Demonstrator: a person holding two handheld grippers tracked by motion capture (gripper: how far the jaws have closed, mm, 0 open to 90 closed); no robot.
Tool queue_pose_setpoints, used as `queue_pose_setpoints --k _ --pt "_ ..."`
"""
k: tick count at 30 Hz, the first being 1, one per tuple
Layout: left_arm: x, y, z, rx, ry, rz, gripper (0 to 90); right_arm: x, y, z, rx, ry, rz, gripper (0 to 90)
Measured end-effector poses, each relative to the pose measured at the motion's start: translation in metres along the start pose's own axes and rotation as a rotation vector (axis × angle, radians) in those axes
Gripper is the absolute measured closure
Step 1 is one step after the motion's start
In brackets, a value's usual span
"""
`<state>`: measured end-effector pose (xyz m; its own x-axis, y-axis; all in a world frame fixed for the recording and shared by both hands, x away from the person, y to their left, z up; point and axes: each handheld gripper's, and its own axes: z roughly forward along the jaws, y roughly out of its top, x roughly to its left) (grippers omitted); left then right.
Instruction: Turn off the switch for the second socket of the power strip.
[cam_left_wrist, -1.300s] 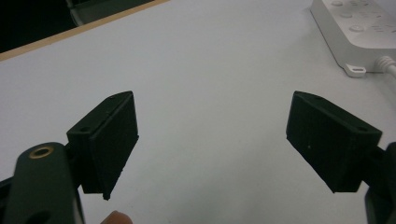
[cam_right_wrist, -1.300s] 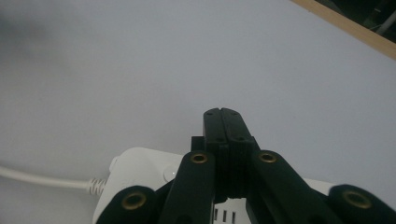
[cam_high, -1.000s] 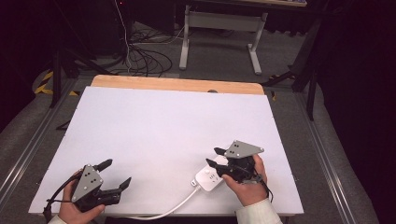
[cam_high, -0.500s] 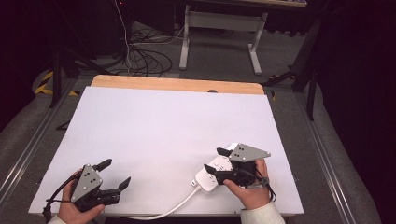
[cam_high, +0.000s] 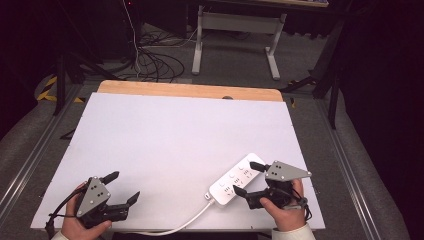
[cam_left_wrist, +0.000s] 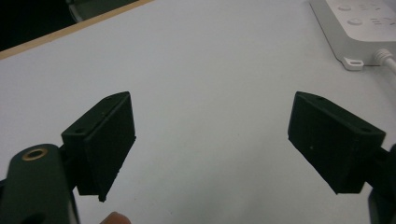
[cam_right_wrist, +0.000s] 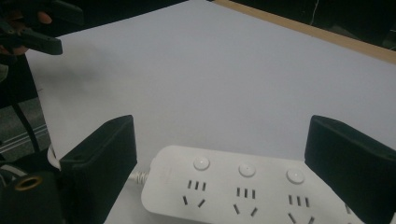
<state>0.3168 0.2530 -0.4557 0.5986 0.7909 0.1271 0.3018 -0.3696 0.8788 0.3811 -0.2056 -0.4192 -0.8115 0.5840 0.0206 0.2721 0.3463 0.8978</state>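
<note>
on the matte white table (cam_high: 165, 140), both blocky black claws gape beside a glossy power strip (cam_high: 236, 179).

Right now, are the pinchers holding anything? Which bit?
Nothing is held. The left gripper is open over bare table. The right gripper is open too, its jaws either side of the white power strip, not squeezing it.

white power strip (cam_high: 235, 179) – white cord, white tabletop (cam_high: 175, 135), tan wood edge, blk jaws
</note>
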Motion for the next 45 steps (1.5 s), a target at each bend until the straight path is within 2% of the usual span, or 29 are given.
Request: queue_pose_setpoints --k 2,8,18,24,27,32,35,40,45 --pt "0.000 0.000 0.000 0.005 -0.004 -0.002 14.5 -0.003 -0.006 -0.002 0.001 0.004 -0.006 7.8" --pt "0.001 0.000 0.000 0.007 -0.007 -0.008 13.2 -0.011 -0.026 -0.007 0.011 -0.006 0.016 6.7" --pt "0.002 0.000 -0.002 0.006 0.000 -0.010 12.7 -0.016 -0.048 -0.011 0.023 -0.008 0.029 6.7" --pt "0.001 -0.001 -0.001 0.010 0.007 0.014 12.3 -0.019 -0.060 -0.012 0.028 -0.015 0.047 6.7" --pt "0.002 -0.002 0.000 0.012 0.004 0.012 12.2 -0.019 -0.070 -0.011 0.029 -0.021 0.062 6.7" --pt "0.002 -0.003 0.001 0.020 0.000 0.008 12.1 -0.019 -0.084 -0.010 0.077 -0.019 0.078 6.7" --pt "0.003 -0.005 0.001 0.028 -0.010 -0.007 11.5 -0.018 -0.088 -0.008 0.081 -0.025 0.086 6.7" --pt "0.006 -0.008 -0.001 0.030 -0.028 -0.043 11.4 -0.016 -0.085 -0.007 0.064 -0.034 0.072 6.7" --pt "0.006 -0.007 0.003 0.025 -0.034 -0.047 11.5 -0.021 -0.088 -0.010 0.070 -0.030 0.088 6.7"
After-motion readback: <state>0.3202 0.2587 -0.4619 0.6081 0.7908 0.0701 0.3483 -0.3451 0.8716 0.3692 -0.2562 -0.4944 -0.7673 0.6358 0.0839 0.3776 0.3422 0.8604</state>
